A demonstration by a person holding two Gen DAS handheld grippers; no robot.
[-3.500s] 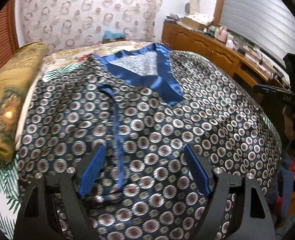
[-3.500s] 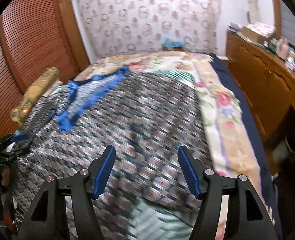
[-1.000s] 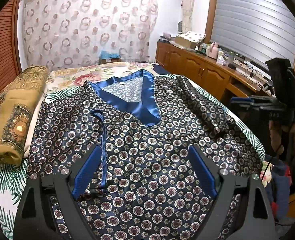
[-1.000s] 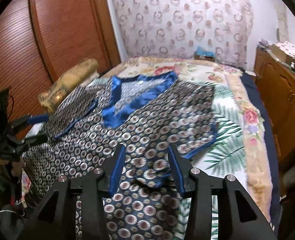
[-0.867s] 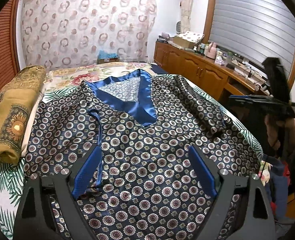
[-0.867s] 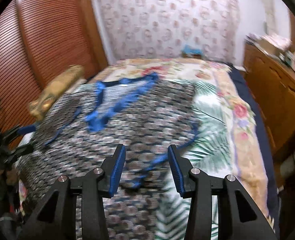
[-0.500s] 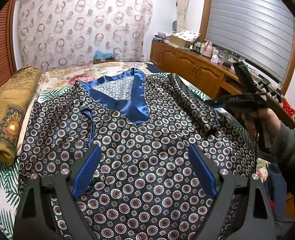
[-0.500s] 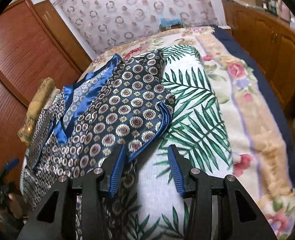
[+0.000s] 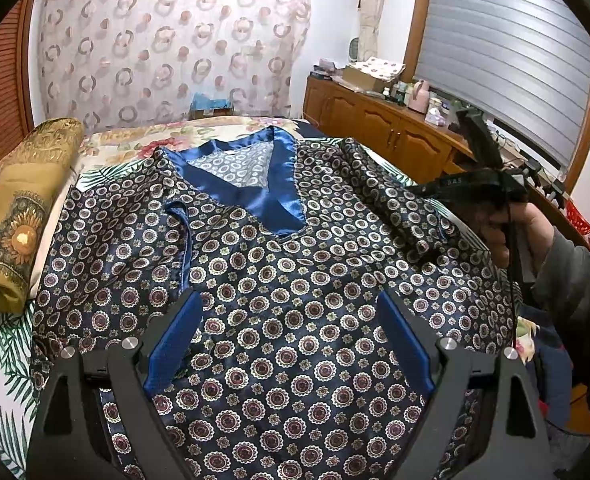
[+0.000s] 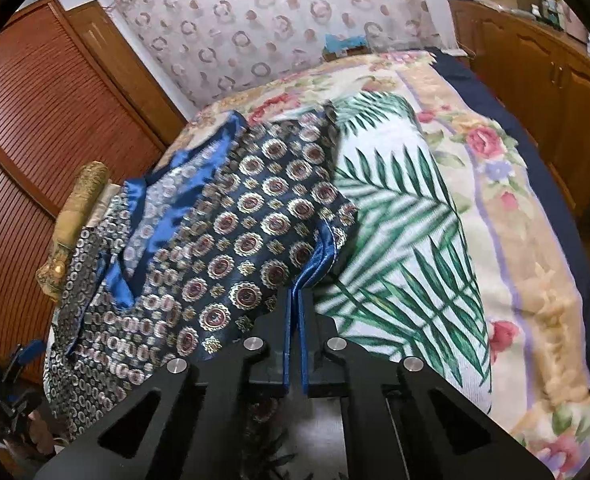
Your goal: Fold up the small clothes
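Right gripper (image 10: 295, 300) on flat shirt's (image 10: 231, 240) cuff

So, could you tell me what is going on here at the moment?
A person is folding a patterned navy top that lies spread on a bed, with a gripper in each hand. The right gripper is shut on the blue-trimmed edge of the sleeve on that side. The left gripper hangs open over the lower front of the top, with nothing between its fingers. No fold is laid over yet.
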